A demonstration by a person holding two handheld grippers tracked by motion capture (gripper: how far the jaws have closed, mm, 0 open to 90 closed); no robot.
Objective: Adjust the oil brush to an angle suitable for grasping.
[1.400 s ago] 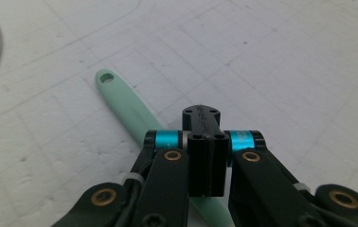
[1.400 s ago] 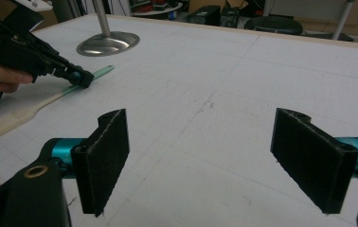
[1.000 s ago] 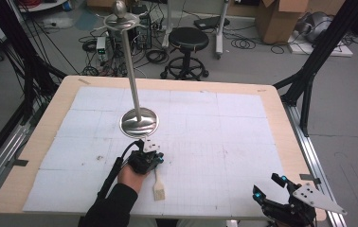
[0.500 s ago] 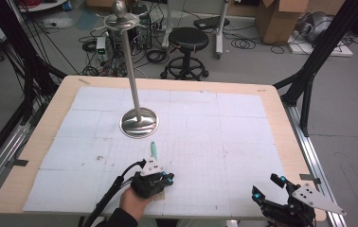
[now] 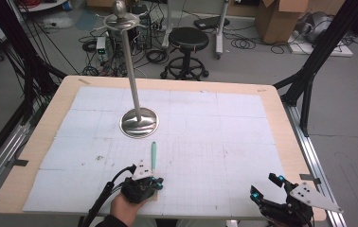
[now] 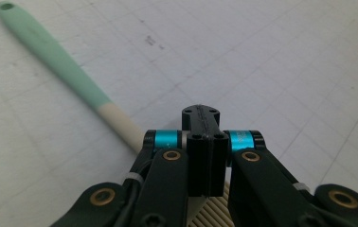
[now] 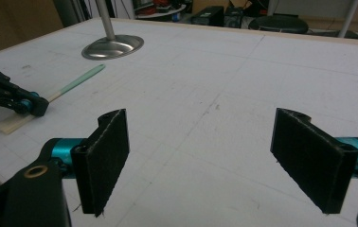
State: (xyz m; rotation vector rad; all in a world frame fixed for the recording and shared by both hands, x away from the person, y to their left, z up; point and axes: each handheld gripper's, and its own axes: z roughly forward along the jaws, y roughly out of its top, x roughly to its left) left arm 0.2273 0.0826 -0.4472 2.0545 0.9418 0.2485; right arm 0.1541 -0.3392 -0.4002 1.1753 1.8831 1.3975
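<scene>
A slim tool with a mint-green handle [image 5: 153, 153] and a cream neck lies flat on the white gridded mat, handle pointing toward a metal stand [image 5: 139, 123]. My left gripper [image 5: 152, 179], held in a hand at the near edge, sits over the tool's near end. In the left gripper view its jaws [image 6: 201, 113] are pressed together, with the tool [image 6: 54, 56] running out from beneath them and a ribbed cream head showing below. My right gripper [image 5: 265, 185] hovers at the near right corner, open, with nothing between its pads [image 7: 106, 161].
The stand's round steel base [image 7: 113, 47] and tall pole [image 5: 130, 61] rise at the mat's left centre. The mat covers a wooden table [image 5: 286, 137]. A stool [image 5: 187, 40], cables and cardboard boxes sit on the floor beyond.
My left gripper has drawn back toward the near edge. The tool, whose cream head stuck out toward me before, now lies with its green handle pointing away. The right gripper has stayed put.
</scene>
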